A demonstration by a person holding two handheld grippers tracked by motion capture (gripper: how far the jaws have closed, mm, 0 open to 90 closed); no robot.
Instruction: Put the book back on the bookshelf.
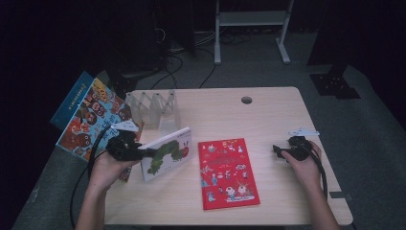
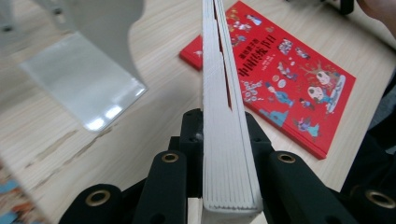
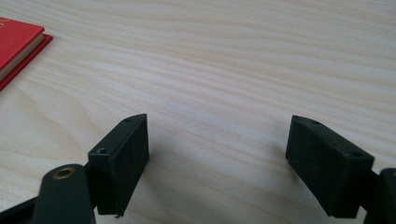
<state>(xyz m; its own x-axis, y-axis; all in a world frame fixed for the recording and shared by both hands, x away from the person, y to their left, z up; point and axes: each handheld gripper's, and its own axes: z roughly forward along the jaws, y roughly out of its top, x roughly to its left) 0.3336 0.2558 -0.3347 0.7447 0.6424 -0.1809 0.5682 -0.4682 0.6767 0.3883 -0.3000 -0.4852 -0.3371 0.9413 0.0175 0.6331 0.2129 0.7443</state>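
A white picture book with a green caterpillar on its cover (image 1: pixel 168 153) is tilted up off the table at the left, and my left gripper (image 1: pixel 143 154) is shut on its lower left edge. In the left gripper view the book's stacked page edges (image 2: pixel 229 140) run straight up between the two black jaws. A red picture book (image 1: pixel 227 172) lies flat in the middle of the table, also seen as the red book (image 2: pixel 280 70) beyond the held one. My right gripper (image 1: pixel 276 150) hovers low to the right of it, open, with bare wood between its fingers (image 3: pixel 217 149).
A clear plastic book rack (image 1: pixel 153 108) stands at the back left of the light wood table (image 1: pixel 268 120). A colourful book (image 1: pixel 93 120) leans off the table's left edge. A cable hole (image 1: pixel 246 100) sits near the far edge. A corner of the red book (image 3: pixel 16 44) shows left of the right jaws.
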